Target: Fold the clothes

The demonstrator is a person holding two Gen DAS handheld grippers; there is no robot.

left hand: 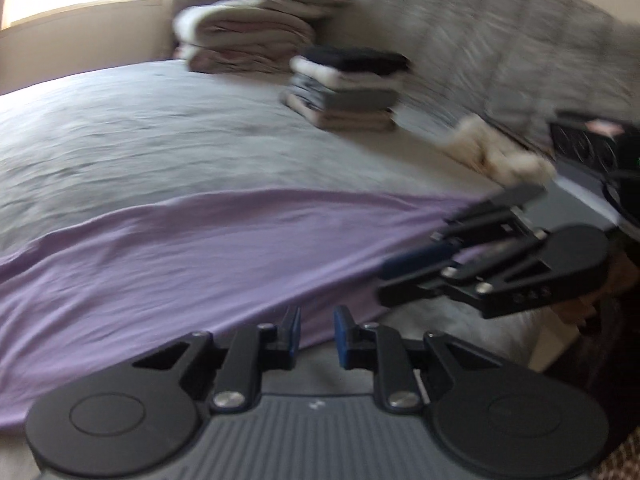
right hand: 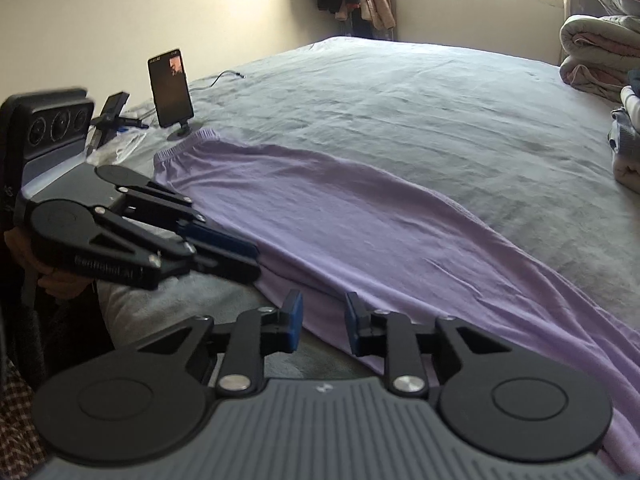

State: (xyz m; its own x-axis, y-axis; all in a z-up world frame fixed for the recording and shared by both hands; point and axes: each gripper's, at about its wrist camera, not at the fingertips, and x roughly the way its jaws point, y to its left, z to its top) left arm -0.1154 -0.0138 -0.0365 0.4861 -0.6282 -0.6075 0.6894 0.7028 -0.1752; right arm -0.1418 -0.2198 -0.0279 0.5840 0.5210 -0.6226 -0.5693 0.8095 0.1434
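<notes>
Purple garment (right hand: 360,220) lies flat on bed (right hand: 400,112); left gripper (left hand: 316,330) and right gripper (right hand: 323,320) angle down at its edge, jaws narrow, empty.

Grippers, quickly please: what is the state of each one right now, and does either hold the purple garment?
Left gripper: open, holding nothing.
Right gripper: open, holding nothing; purple garment lies on the bed.
</notes>
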